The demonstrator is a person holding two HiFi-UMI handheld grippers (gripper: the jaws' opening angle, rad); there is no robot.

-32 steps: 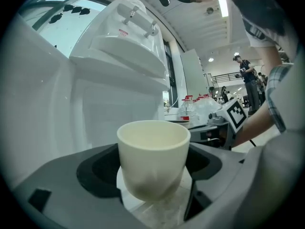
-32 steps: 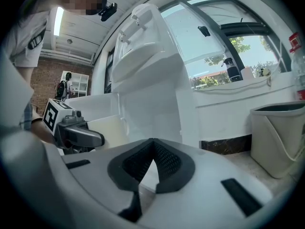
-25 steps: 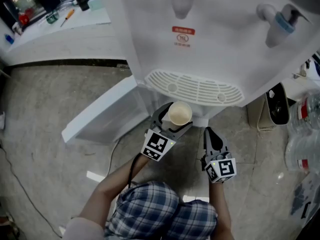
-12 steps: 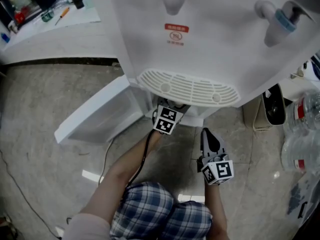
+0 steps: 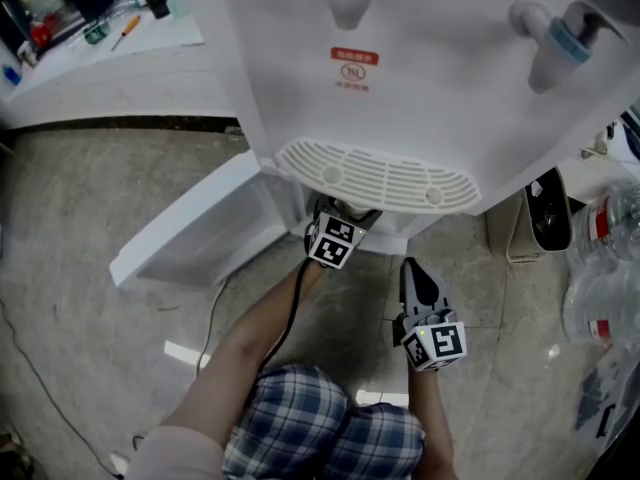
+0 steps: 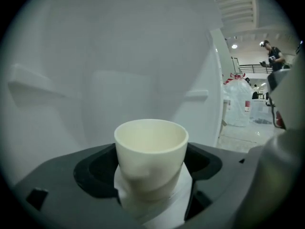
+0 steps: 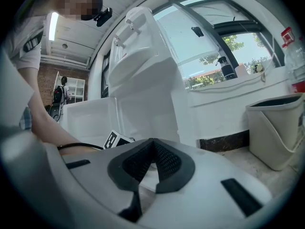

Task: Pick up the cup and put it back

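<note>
A cream paper cup (image 6: 150, 149) stands upright between the dark pads of my left gripper (image 6: 150, 168), which is shut on it. The cup's foot sits in a white piece (image 6: 152, 202) between the jaws. White inner walls of the water dispenser's lower compartment (image 6: 105, 56) surround it. In the head view the left gripper (image 5: 340, 220) reaches under the dispenser's drip tray (image 5: 380, 178), and the cup is hidden there. My right gripper (image 5: 410, 268) hangs lower right of it over the floor, shut with nothing in it (image 7: 150, 149).
The dispenser's white cabinet door (image 5: 190, 233) stands open to the left. A beige bin (image 5: 545, 213) and water bottles (image 5: 600, 288) sit on the right. A cable (image 5: 30, 358) runs across the stone floor. A counter with small tools (image 5: 110, 33) is at top left.
The left gripper carried the cup forward from in front of the dispenser into the compartment under the drip tray. In the last half second it hardly moved. The right gripper stayed put.
</note>
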